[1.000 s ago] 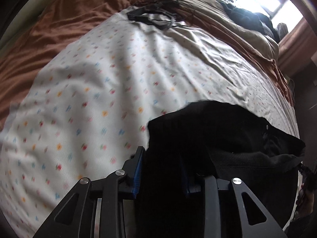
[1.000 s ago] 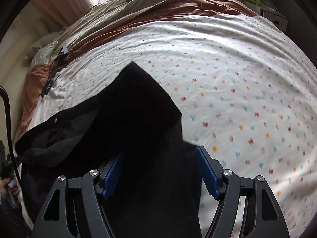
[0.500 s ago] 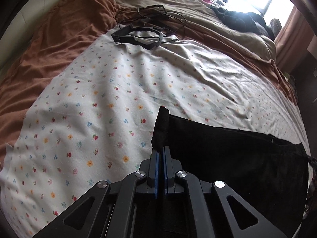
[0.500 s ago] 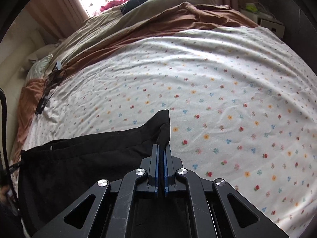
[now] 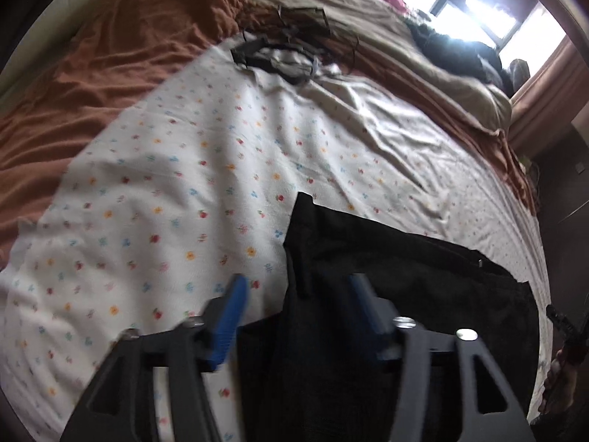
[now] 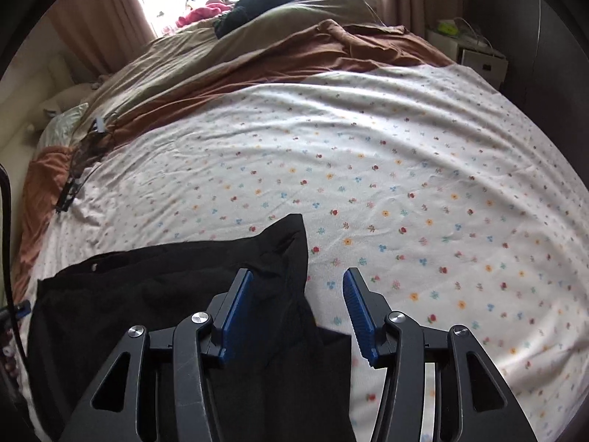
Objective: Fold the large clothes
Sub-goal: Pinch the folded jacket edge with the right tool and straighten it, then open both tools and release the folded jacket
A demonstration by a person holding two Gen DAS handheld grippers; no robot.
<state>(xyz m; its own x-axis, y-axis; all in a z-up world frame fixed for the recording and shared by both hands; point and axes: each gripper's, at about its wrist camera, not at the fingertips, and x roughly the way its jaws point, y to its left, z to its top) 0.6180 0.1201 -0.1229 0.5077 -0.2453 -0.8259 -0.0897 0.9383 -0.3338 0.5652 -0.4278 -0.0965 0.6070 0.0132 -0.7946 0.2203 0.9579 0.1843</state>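
A large black garment [image 5: 405, 287] lies on the flowered white sheet [image 5: 184, 184] near the bed's front edge; it also shows in the right wrist view [image 6: 165, 287]. My left gripper [image 5: 298, 305] is open, its blue pads apart astride the garment's left corner, which lies loose between them. My right gripper [image 6: 298, 305] is open too, its pads either side of the garment's pointed right corner, which rests on the sheet [image 6: 405, 184].
A rust-brown blanket [image 5: 110, 55] and a beige duvet [image 6: 257, 29] are bunched at the far side. Black straps and cables [image 5: 287, 55] lie at the sheet's far edge. A white bedside cabinet [image 6: 475, 55] stands to the right. Dark clothes [image 5: 460, 51] are piled by the window.
Half a second ago both grippers were shut on the garment's corners. Both have now opened and let go, and the corners lie on the sheet.
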